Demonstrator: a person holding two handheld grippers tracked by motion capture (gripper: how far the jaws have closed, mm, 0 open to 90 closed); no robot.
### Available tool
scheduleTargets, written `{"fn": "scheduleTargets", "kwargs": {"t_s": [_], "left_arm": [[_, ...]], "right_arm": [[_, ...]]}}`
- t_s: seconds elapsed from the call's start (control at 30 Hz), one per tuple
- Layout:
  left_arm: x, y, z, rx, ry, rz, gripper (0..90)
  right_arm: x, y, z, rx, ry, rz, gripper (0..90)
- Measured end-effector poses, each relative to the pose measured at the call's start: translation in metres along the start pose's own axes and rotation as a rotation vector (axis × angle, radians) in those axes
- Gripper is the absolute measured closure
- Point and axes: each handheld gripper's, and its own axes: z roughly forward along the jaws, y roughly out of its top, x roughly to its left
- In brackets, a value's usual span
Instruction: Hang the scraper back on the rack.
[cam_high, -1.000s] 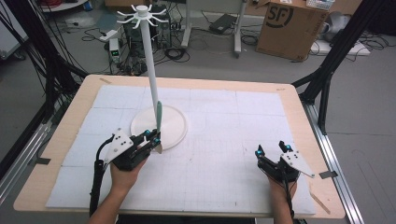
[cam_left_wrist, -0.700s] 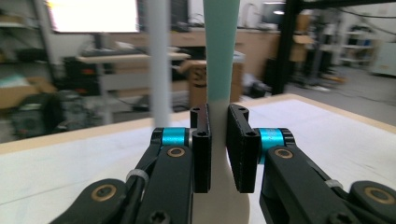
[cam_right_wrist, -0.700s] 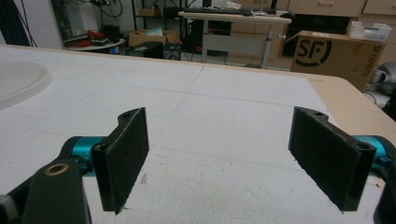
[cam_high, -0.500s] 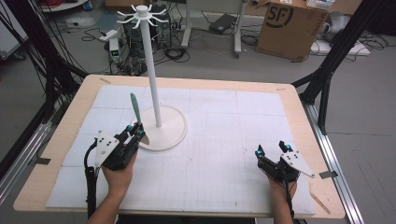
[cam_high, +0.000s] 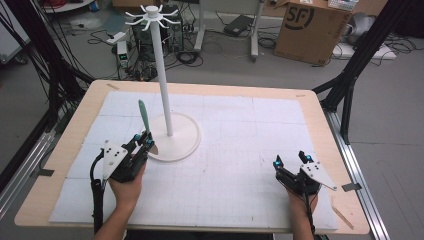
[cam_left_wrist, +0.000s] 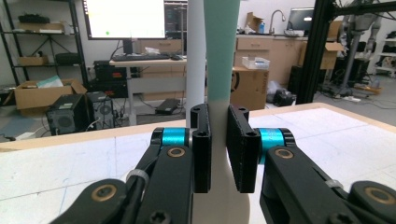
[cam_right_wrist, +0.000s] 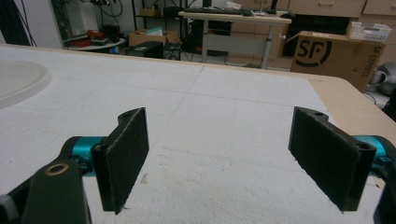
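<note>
Your left gripper (cam_high: 146, 144) is clenched on a utensil (cam_high: 143, 116) with a teal handle and a white lower part. It looks like a spatula or spoon, though you cannot tell which. The left gripper view shows both black pads pressing the white neck just below the teal handle (cam_left_wrist: 221, 46), so the grasp looks secure. The utensil stands nearly upright, just left of the white stand (cam_high: 163, 75) and over the near-left edge of its round base (cam_high: 185, 140).

Your right gripper (cam_high: 291, 165) rests on the white mat (cam_high: 240, 150) well to the right of the stand, jaws spread wide with nothing between them.

Judging from this, the pick-up is done: the utensil is off the mat and in hand. What remains is likely the hanging. The hooks (cam_high: 151, 13) at the top of the stand are bare, and the handle tip sits well below them, so you would need to lift beside the pole and catch the handle end on one arm. Whether the handle has a hole for that is not visible.
</note>
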Motion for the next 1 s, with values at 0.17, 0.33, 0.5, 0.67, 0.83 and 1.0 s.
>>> {"fn": "scheduleTargets", "kwargs": {"t_s": [0.17,0.33,0.5,0.67,0.83,1.0], "left_arm": [[0.001,0.002,-0.001,-0.015,0.002,-0.004,80.6],[0.001,0.007,-0.001,-0.024,-0.003,-0.015,80.7],[0.004,0.017,-0.004,-0.067,-0.001,-0.013,80.7],[0.007,0.024,-0.005,-0.077,-0.004,-0.021,80.7],[0.005,0.031,-0.006,-0.079,-0.020,-0.009,80.7],[0.003,0.041,-0.005,-0.092,-0.017,-0.001,80.7]], "right_arm": [[0.000,0.000,0.000,0.001,0.000,-0.002,19.2],[0.000,0.000,0.000,-0.001,-0.001,0.002,19.2],[0.000,0.000,0.000,0.000,-0.005,0.000,19.2],[0.000,0.000,0.001,0.005,-0.002,-0.002,19.2],[0.000,0.000,0.001,0.007,-0.003,-0.009,19.2],[0.000,0.000,0.001,0.007,-0.003,-0.012,19.2]]}}
